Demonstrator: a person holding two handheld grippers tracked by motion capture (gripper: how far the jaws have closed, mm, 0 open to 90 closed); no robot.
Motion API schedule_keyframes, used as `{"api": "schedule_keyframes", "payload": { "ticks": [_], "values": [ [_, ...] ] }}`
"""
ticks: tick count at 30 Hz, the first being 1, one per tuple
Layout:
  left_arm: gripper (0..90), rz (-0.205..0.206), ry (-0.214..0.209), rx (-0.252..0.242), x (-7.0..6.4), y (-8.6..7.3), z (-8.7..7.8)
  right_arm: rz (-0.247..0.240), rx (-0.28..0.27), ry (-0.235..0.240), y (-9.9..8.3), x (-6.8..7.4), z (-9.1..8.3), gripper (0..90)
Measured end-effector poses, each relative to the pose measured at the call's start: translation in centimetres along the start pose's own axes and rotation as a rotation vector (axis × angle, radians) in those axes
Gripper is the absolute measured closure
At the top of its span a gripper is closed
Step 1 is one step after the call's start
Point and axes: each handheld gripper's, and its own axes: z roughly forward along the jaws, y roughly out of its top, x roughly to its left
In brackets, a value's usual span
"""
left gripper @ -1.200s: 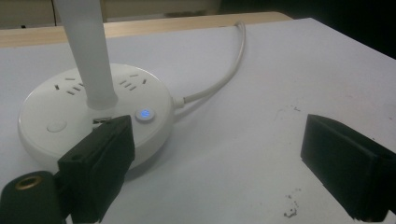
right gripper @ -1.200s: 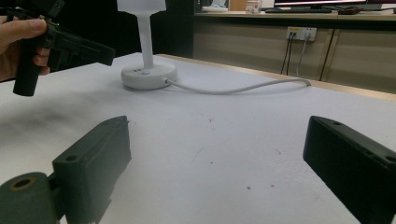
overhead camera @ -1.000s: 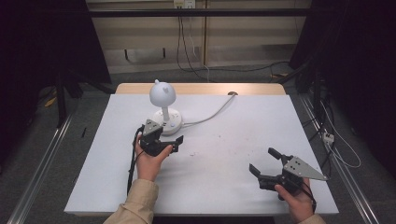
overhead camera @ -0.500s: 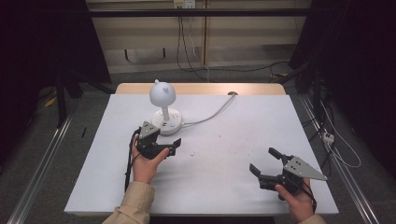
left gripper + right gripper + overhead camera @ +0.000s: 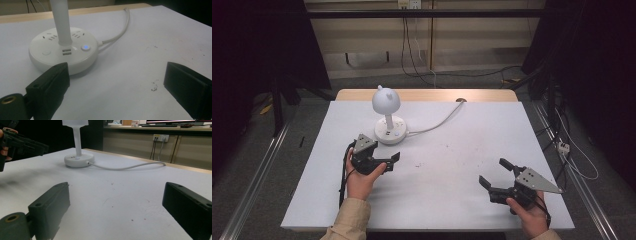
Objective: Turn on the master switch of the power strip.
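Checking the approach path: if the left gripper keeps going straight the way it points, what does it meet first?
Probably bare table: the left gripper aims just right of the lamp base, whose edge sits by one jaw. Depth is unclear.

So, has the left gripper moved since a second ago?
Yes. The left gripper has drawn back toward the person and away from the lamp base; earlier it sat right against the base, and now bare table separates them.

The person's left hand holds the black two-jaw left gripper left of centre in the high view, jaws spread wide — the right hand holds the matching right gripper at lower right, likewise spread.
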Motion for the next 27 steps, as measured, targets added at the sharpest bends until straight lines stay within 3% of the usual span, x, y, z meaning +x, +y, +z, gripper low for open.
{"api": "schedule_keyframes", "payload": {
  "ticks": [27],
  "values": [
    [6.2, 0.004, 0.010, -0.013, 1.1, -1.1, -2.0, -0.007, 0.005, 0.003, 0.0, 0.1, 0.1, 7.1]
  ]
}}
